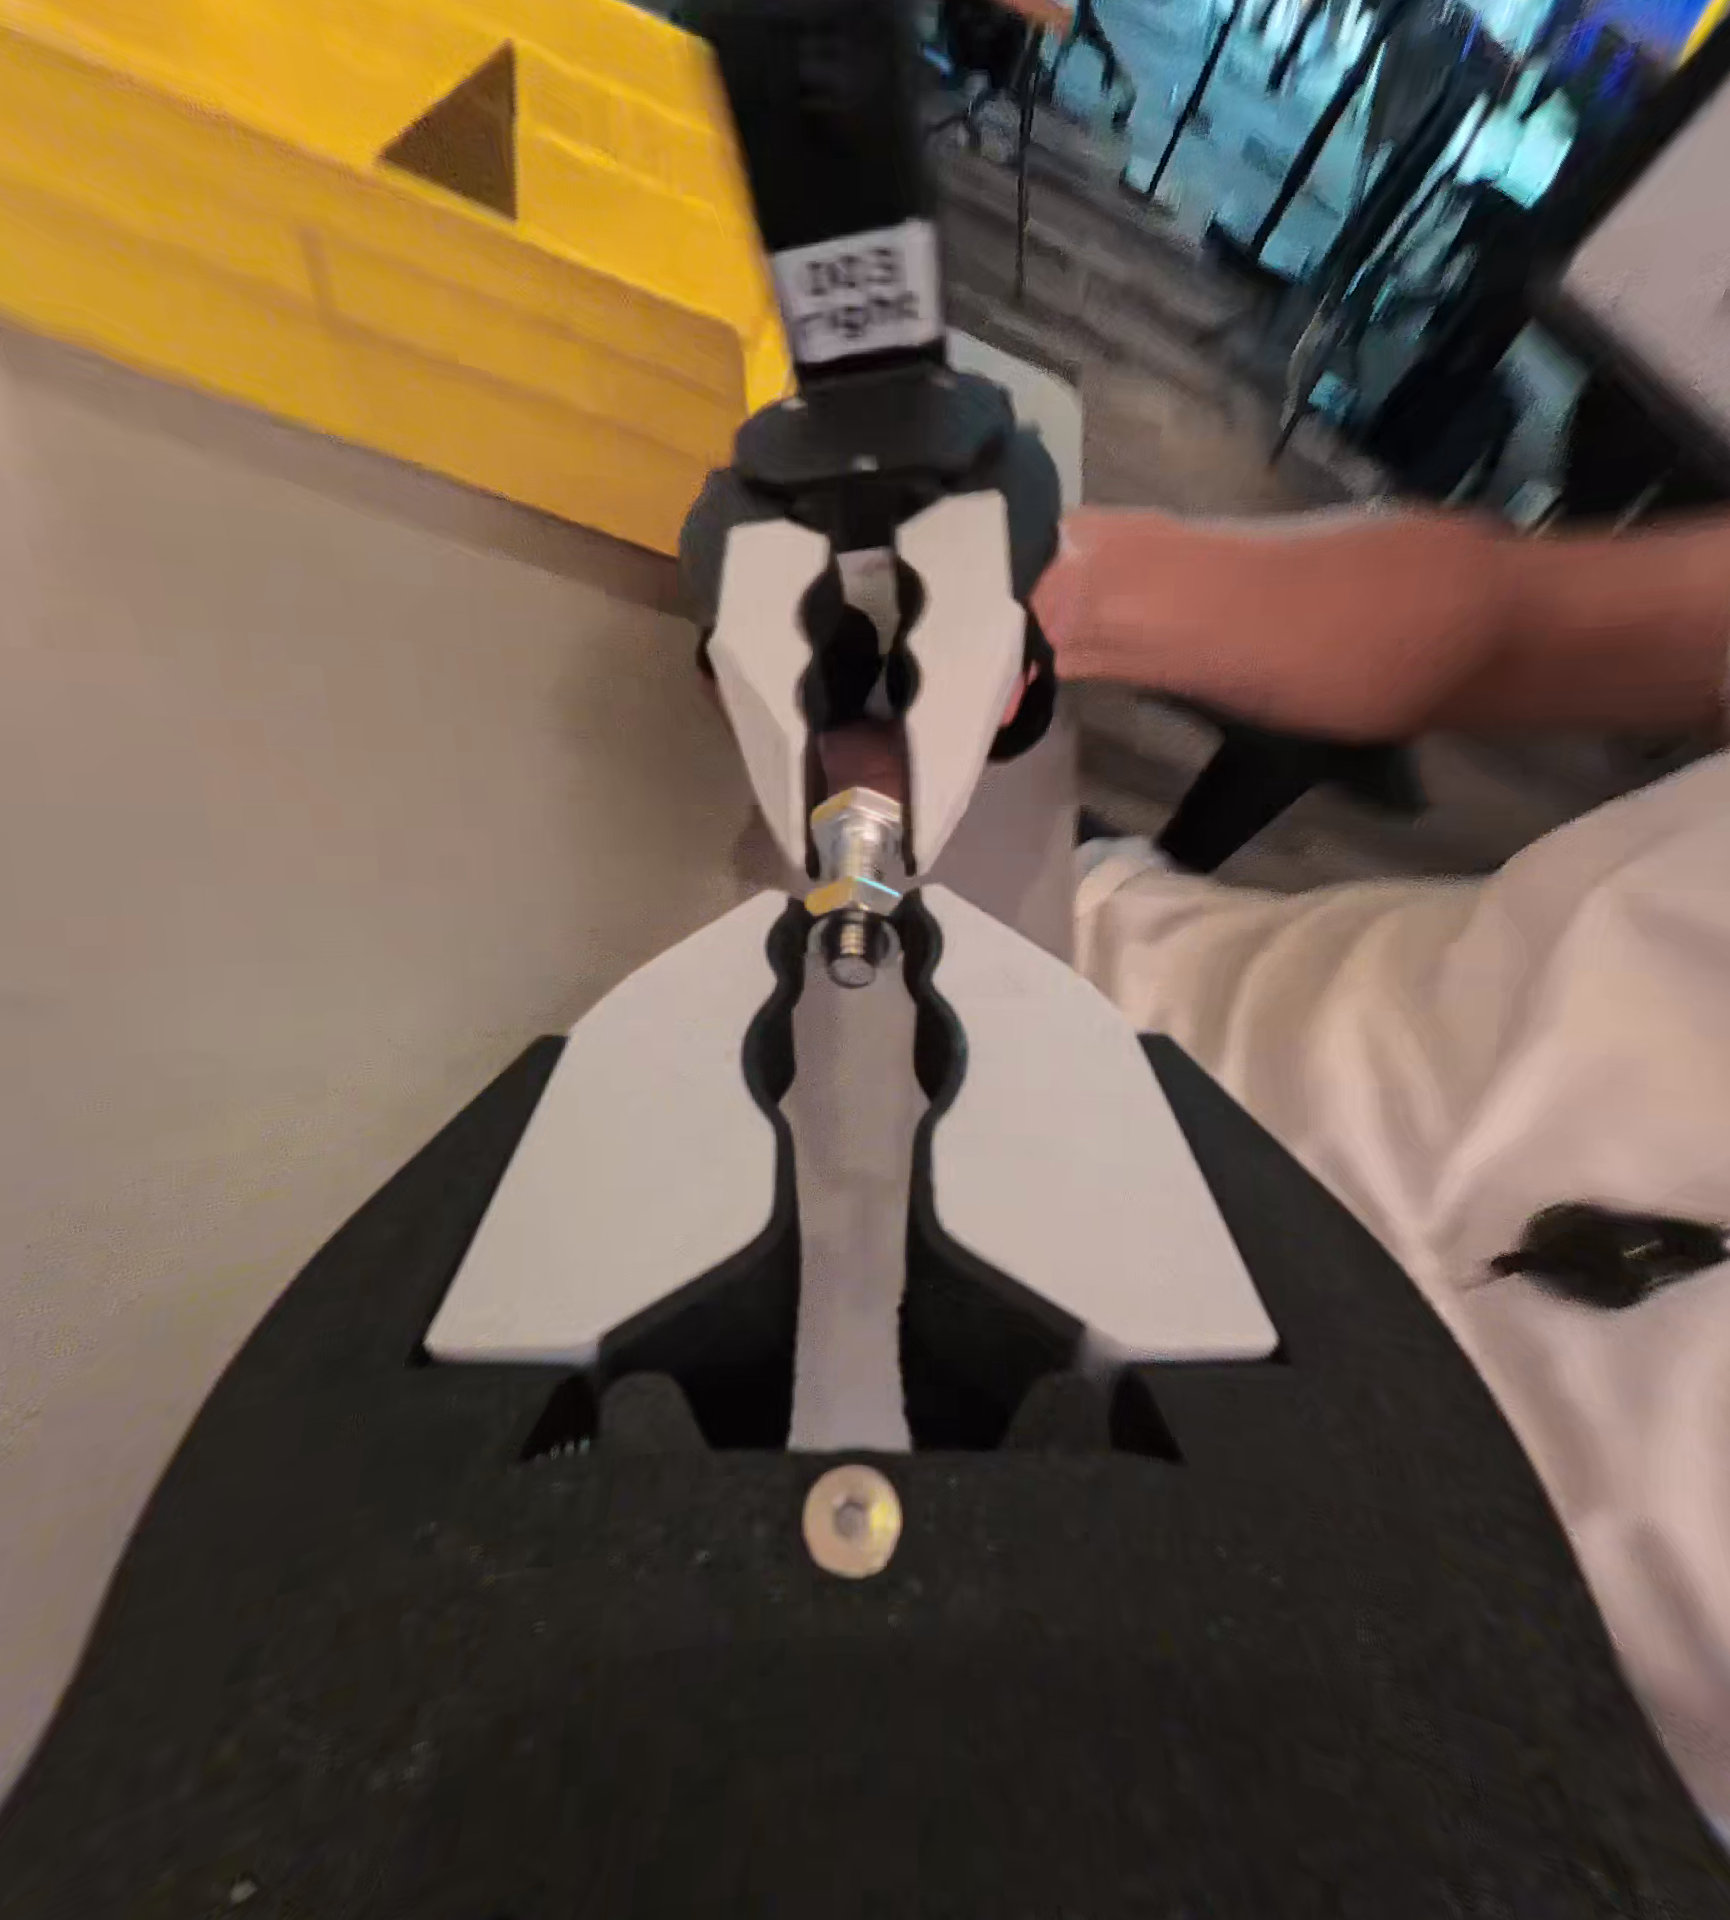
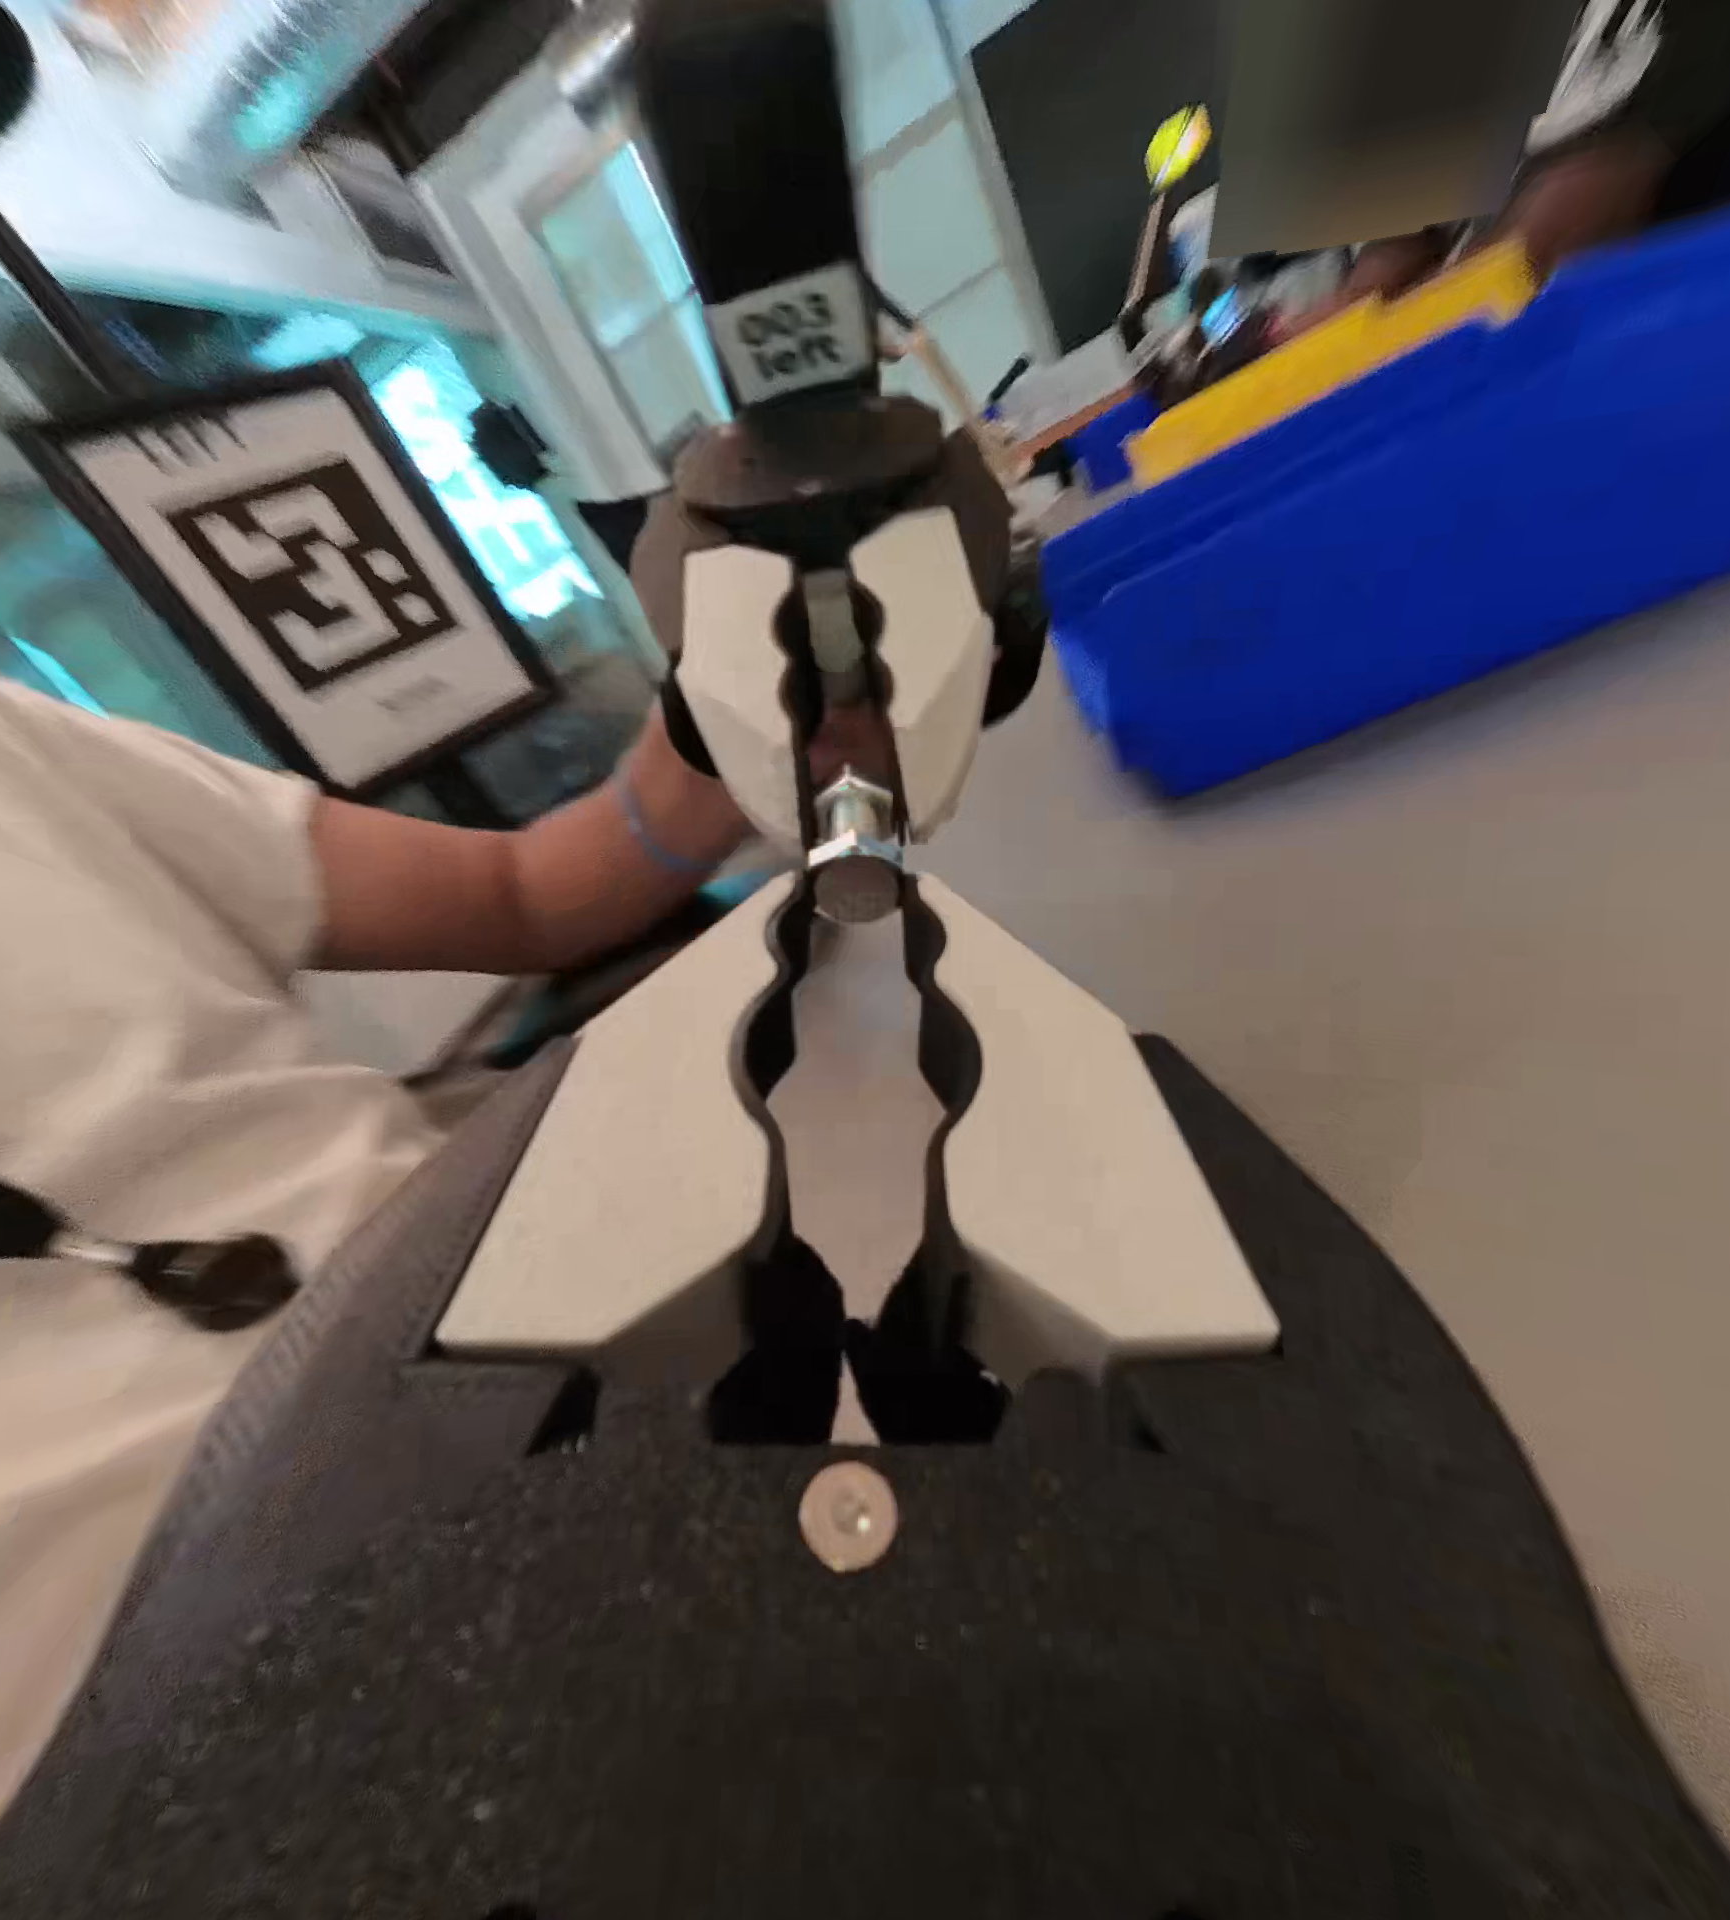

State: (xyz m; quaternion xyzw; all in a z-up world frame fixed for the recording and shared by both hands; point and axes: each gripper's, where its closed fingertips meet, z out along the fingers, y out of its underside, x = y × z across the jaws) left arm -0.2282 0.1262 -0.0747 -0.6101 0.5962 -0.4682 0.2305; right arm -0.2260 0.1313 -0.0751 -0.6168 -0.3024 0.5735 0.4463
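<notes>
Two facing grippers meet tip to tip above a grey table (image 2: 1463,987). Left gripper (image 1: 856,914) closes narrowly on a silver nut (image 1: 853,891); right gripper (image 2: 856,883) clamps the bolt (image 2: 853,896) by its head. Yellow box (image 1: 321,239) and blue bin (image 2: 1412,540) stand beyond, blurred.

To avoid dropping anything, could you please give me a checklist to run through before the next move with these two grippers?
1. Right gripper shut on the head of the bolt: ok.
2. Left gripper shut on the nut: ok.
3. Both grippers meet tip to tip, in line along the bolt: ok.
4. Nut sits on the thread, with the threaded end showing past it: ok.
5. Nut square on the thread, not crossed: cannot tell, too blurred.
6. Yellow box and blue bin stand apart from both grippers: ok.
</notes>
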